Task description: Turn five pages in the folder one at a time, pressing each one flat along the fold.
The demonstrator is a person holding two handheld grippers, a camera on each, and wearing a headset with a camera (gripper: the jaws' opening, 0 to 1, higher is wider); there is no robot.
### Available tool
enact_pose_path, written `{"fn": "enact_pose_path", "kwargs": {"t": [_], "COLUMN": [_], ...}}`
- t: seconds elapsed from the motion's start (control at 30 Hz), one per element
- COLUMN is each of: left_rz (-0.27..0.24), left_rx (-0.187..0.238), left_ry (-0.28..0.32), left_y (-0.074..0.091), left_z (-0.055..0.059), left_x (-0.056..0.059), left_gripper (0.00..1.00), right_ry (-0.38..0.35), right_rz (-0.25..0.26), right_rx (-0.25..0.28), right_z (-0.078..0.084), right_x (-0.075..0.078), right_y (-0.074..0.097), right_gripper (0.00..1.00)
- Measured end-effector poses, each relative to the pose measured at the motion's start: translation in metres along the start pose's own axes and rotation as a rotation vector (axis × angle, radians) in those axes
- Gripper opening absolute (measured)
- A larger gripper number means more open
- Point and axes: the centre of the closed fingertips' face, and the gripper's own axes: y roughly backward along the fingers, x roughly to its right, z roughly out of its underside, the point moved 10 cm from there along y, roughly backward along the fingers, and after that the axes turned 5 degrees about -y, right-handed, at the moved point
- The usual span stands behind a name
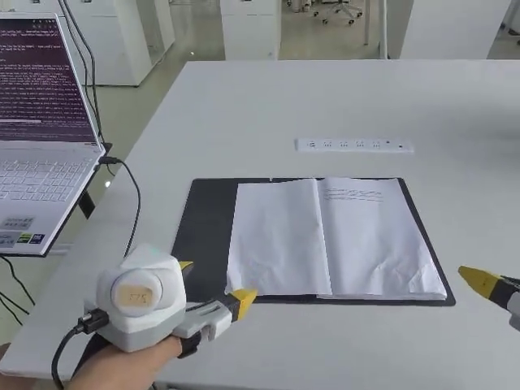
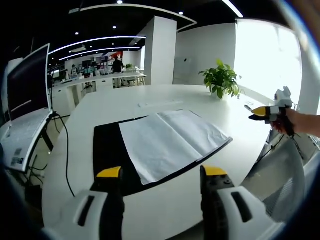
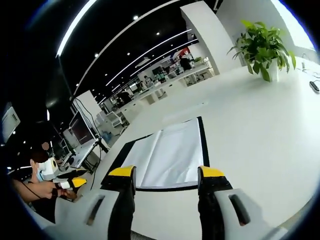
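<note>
Where the folder [image 1: 325,240] lies: open and flat on the white counter [image 1: 244,106], its white pages [image 1: 280,236] over a black cover, touched by neither of my tools.
Left tool [image 2: 162,172]: released, jaws spread with nothing between them, just short of the folder's near edge.
Right tool [image 3: 167,172]: released too, jaws wide, off the folder's other side.
Head view: my hand [image 1: 122,366] under the left tool, whose white body covers part of the counter's near edge. A power strip [image 1: 353,146] lies beyond the folder, and a laptop [image 1: 41,122] with a black cable [image 1: 134,195] stands to the left.
Gripper views: a potted plant [image 3: 262,47] at the counter's far end.
Cut off: in the head view the right tool shows just a yellow tip at the frame edge.
Hard to read: the faint print on the right page and the laptop's text.
</note>
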Motion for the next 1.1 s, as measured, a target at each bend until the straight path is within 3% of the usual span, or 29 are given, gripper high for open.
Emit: {"fn": "enact_pose_path", "kwargs": {"t": [0.6, 0.83, 1.1], "left_rz": [0.006, 0.03, 0.093], "left_rx": [-0.003, -0.02, -0.043], "left_ry": [-0.008, -0.046, -0.1], "left_y": [-0.009, -0.034, -0.074], "left_z": [-0.008, -0.01, -0.015], "left_x": [0.004, 0.014, 0.04], "left_gripper": [0.6, 0.59, 0.55], "right_ry": [-0.017, -0.047, -0.063], "right_rz": [-0.028, -0.03, -0.032], "right_rx": [-0.033, -0.041, -0.051], "right_z": [0.006, 0.014, 0.017], "right_x": [-0.003, 0.001, 0.003], "right_y": [-0.014, -0.017, -0.019], "right_gripper": [0.48, 0.48, 0.47]}}
